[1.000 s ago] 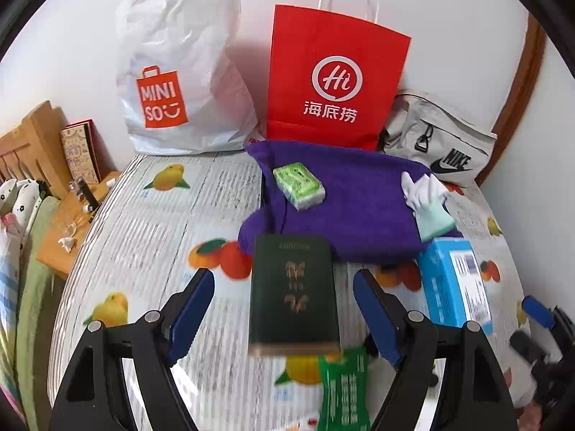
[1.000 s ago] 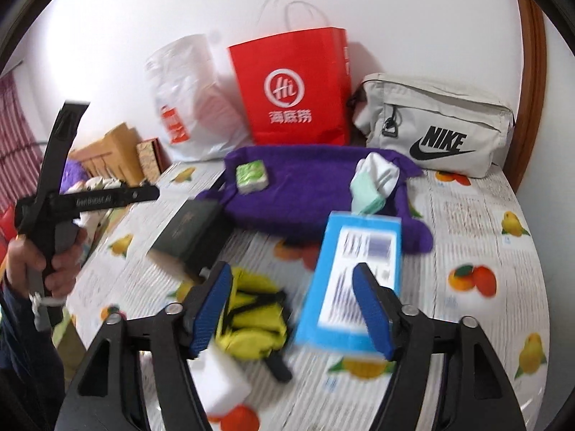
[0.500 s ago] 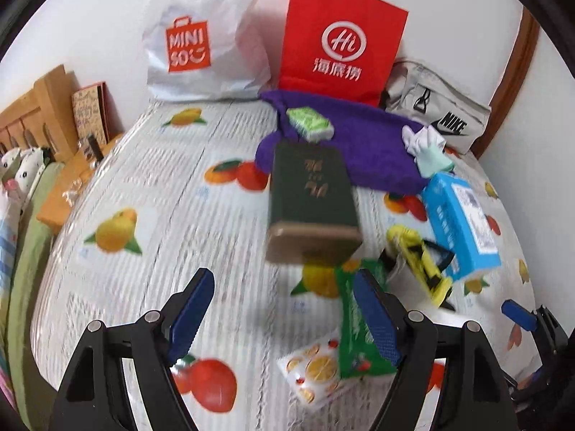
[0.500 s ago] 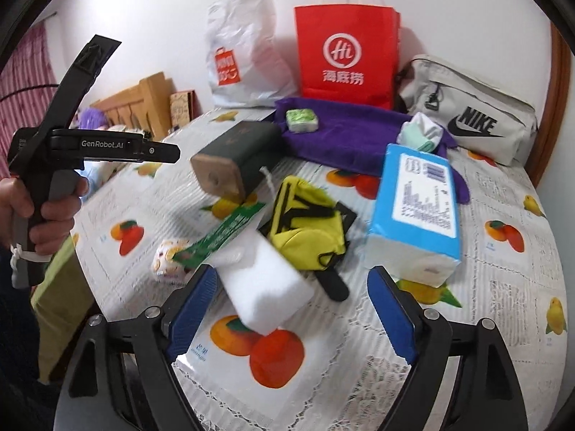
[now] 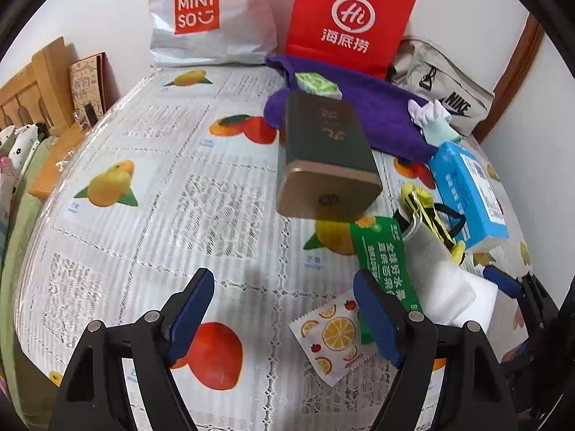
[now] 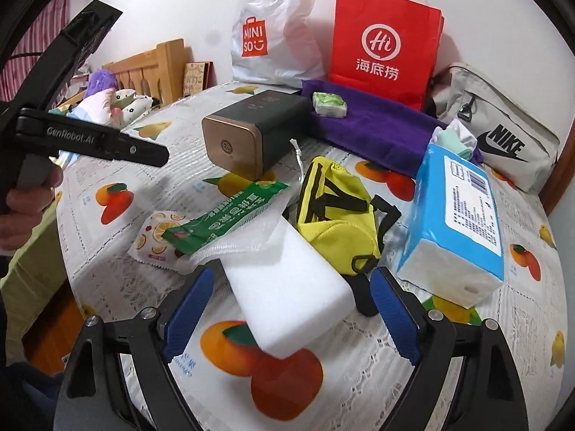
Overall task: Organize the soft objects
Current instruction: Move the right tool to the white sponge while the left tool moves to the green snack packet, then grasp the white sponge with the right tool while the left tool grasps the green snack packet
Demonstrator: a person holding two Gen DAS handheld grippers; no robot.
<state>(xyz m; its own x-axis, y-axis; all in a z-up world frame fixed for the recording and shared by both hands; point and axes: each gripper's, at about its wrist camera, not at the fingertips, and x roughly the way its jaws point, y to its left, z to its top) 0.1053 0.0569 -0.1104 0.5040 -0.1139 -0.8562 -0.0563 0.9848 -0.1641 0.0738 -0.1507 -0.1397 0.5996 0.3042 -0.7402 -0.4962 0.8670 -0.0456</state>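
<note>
The left hand-held gripper (image 5: 282,309) is hovering released over the fruit-printed, lace-patterned cloth of the bench (image 5: 151,194), blue pads spread wide with nothing between them. Just ahead of it, a crinkly citrus-print sachet (image 5: 332,334) is lying flat, overlapped by a glossy green packet (image 5: 384,262) whose long axis is running away from the camera. Beyond, a dark green rectangular tin (image 5: 323,143) with a bronze end is lying on its side, that end facing the camera.

The right hand-held gripper (image 6: 289,318) is also standing released, its jaws flanking the near end of a white foam block (image 6: 287,298) without visibly touching it; the block's long axis is pointing away and slightly left. Right of it, a soft yellow fabric pouch (image 6: 337,212) with black straps is slumping, and further right a blue plastic-wrapped tissue pack (image 6: 456,222) is lying lengthwise, near a purple towel (image 6: 373,129).
</note>
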